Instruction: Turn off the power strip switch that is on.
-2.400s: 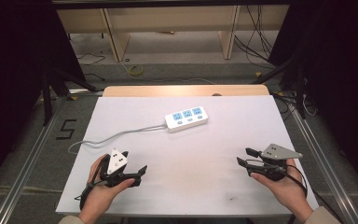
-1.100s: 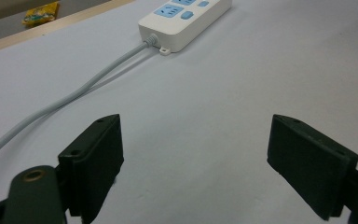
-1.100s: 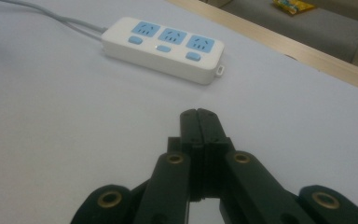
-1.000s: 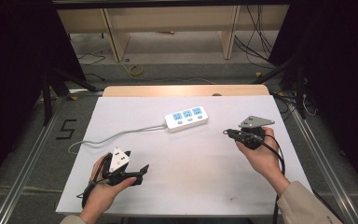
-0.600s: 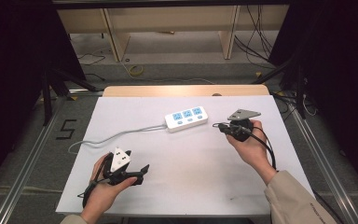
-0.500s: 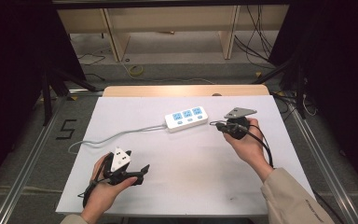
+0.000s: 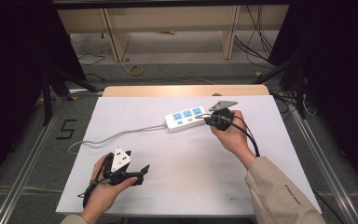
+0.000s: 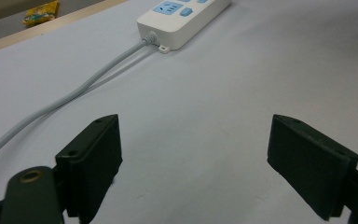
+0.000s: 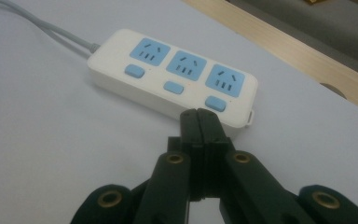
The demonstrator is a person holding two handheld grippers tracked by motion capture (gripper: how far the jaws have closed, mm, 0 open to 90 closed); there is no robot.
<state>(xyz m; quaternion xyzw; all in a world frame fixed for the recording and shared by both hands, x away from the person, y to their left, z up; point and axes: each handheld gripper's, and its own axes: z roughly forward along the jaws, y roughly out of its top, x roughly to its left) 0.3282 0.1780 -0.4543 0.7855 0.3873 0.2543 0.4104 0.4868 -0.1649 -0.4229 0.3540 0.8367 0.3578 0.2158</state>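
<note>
Where the white table [image 7: 182,182] is bare but for one thing, a white power strip [image 7: 185,118] lies a little beyond its middle, slanted, with three blue sockets and three blue switch buttons along its top. Its grey cable [image 7: 116,136] leaves the strip's left end and curls across the table toward the left edge. In the right gripper view the power strip [image 9: 172,77] sits just past the tips of the right gripper [image 9: 199,122], whose two black jaws are pressed flat together with nothing between them; the tips are close to the strip's near long side, by the switch at its cable-free end, and whether they touch it cannot be told. From above, the right gripper [image 7: 208,118] is held at the strip's right end, a cable looping from it over the person's hand. The left gripper [image 7: 145,171] rests near the table's front left corner, well apart from the strip. In the left gripper view its jaws stand wide apart over bare table, holding nothing, with the power strip [image 8: 182,18] and cable [image 8: 70,95] farther off.
</note>
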